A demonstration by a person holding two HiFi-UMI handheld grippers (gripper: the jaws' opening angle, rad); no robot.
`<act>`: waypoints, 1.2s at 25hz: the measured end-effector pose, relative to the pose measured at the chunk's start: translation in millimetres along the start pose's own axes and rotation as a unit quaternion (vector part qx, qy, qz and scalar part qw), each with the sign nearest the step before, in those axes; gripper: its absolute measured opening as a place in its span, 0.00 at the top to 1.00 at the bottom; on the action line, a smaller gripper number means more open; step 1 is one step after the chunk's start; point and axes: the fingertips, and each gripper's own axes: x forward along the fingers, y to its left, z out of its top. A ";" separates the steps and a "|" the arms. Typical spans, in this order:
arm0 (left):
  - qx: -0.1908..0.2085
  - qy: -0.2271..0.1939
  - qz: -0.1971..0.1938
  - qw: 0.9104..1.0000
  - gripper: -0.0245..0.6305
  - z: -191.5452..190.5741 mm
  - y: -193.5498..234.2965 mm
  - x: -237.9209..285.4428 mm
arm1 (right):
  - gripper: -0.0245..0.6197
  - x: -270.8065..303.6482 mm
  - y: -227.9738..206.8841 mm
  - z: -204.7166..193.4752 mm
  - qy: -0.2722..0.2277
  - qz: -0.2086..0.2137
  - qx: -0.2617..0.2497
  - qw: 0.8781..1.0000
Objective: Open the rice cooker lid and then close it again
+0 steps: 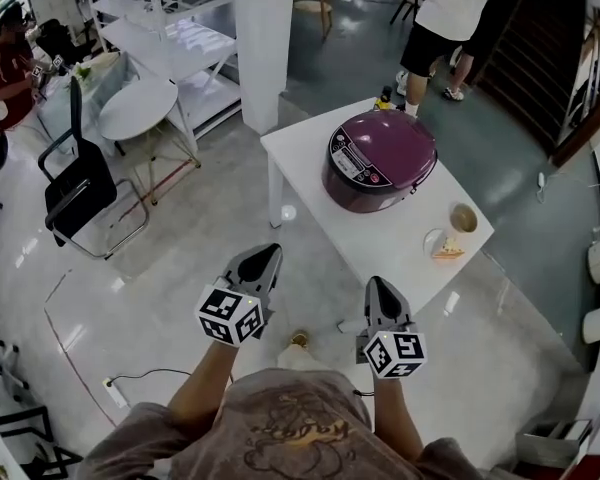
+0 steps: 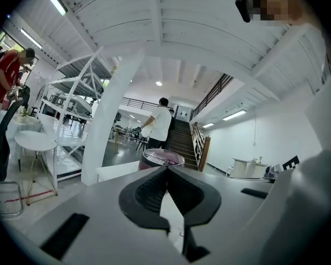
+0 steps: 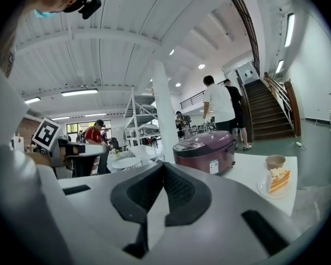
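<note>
Your left gripper [image 1: 267, 255] and right gripper [image 1: 378, 284] hang well short of the cooker [image 1: 380, 160], so its lid [image 1: 400, 136] sits untouched. Both claws are pinched together, empty.

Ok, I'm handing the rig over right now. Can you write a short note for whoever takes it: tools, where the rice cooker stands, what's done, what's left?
Left tool: shut, empty, over the floor, short of the table.
Right tool: shut, empty, alongside the left one, also short of the table.
Rice cooker: purple, on the white table, its lid down. A cup and a cake slice sit on the table's near end, apart from the cooker.
Done: nothing that shows; neither tool touches the cooker.
Left: reach the cooker, open the lid, then close it again.
</note>
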 end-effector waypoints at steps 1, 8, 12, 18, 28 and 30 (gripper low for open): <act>0.000 0.000 0.002 1.000 0.93 2.3 1.1 8.8 | 0.96 6.8 -6.6 2.9 0.000 0.002 0.001 1.000; 0.005 -0.005 0.015 1.000 0.93 13.4 8.3 64.9 | 0.96 53.6 -48.1 19.5 -0.003 0.018 0.001 1.000; 0.001 -0.009 0.023 1.000 0.93 15.2 10.3 88.8 | 0.96 72.6 -67.3 21.0 0.004 0.024 -0.001 1.000; 0.000 -0.008 0.022 1.000 0.93 19.1 10.9 114.0 | 0.96 92.3 -80.8 22.7 0.010 0.031 0.001 0.999; 0.006 0.003 0.002 1.000 0.93 25.7 26.4 171.2 | 0.96 130.3 -116.5 34.4 0.006 0.009 0.004 1.000; 0.007 0.007 -0.007 1.000 0.93 28.5 30.4 187.0 | 0.96 138.4 -127.1 38.2 0.003 -0.003 0.007 1.000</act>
